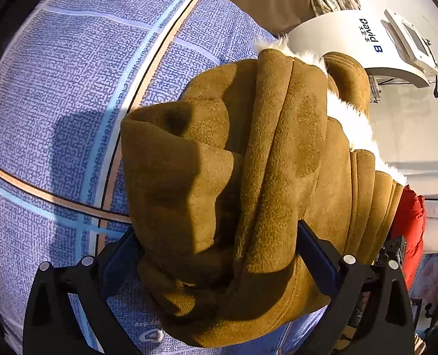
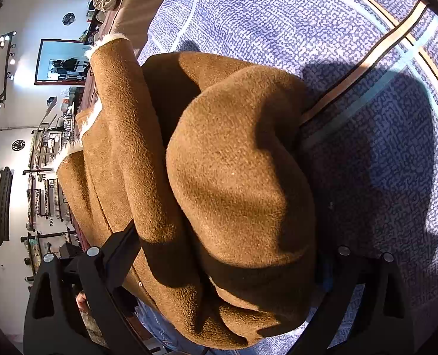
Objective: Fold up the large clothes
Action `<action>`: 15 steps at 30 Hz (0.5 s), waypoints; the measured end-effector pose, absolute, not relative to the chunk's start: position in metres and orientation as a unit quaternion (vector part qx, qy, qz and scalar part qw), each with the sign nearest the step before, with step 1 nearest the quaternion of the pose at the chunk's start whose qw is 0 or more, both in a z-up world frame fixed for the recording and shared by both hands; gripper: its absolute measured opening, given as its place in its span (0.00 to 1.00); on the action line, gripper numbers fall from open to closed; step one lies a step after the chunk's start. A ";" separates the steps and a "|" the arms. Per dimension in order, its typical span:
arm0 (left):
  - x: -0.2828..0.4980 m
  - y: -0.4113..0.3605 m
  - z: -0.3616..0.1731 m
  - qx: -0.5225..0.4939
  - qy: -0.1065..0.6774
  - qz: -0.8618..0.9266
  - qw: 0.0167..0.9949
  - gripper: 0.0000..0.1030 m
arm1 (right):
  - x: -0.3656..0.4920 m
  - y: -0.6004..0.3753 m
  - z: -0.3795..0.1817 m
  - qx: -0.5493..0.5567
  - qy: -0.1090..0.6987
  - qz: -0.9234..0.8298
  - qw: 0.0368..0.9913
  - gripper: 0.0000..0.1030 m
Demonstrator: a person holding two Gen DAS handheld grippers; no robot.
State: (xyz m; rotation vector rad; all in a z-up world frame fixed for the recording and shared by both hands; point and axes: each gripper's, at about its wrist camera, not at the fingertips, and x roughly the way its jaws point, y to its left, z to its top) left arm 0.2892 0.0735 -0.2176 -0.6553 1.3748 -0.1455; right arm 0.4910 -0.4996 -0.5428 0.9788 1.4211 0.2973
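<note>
Coat (image 1: 248,177): brown, fleece-lined, lying bunched on a blue patterned bedspread (image 1: 71,88). Left gripper (image 1: 219,254) and right gripper (image 2: 228,260) are each clamping thick folds between wide-set jaws. Folding appears partway; bundle is looking lumpy, needing flattening.

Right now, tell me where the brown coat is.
The brown coat fills the middle of both wrist views, bunched on the blue patterned bedspread, with the left gripper and right gripper each clamped around a thick fold.
</note>
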 end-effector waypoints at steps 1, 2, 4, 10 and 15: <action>0.291 0.073 -0.220 -0.304 0.623 -0.069 0.717 0.95 | 0.491 -0.500 -0.543 0.429 0.624 0.130 0.640 0.91; 0.294 0.073 -0.222 -0.310 0.624 -0.071 0.714 0.95 | 0.492 -0.500 -0.544 0.429 0.625 0.130 0.639 0.91; 0.300 0.072 -0.226 -0.317 0.624 -0.073 0.711 0.95 | 0.489 -0.500 -0.542 0.428 0.626 0.129 0.638 0.91; 0.309 0.066 -0.233 -0.325 0.622 -0.068 0.709 0.96 | 0.487 -0.501 -0.543 0.429 0.629 0.126 0.636 0.92; 0.315 0.062 -0.233 -0.317 0.624 -0.065 0.711 0.95 | 0.486 -0.497 -0.543 0.430 0.631 0.122 0.635 0.94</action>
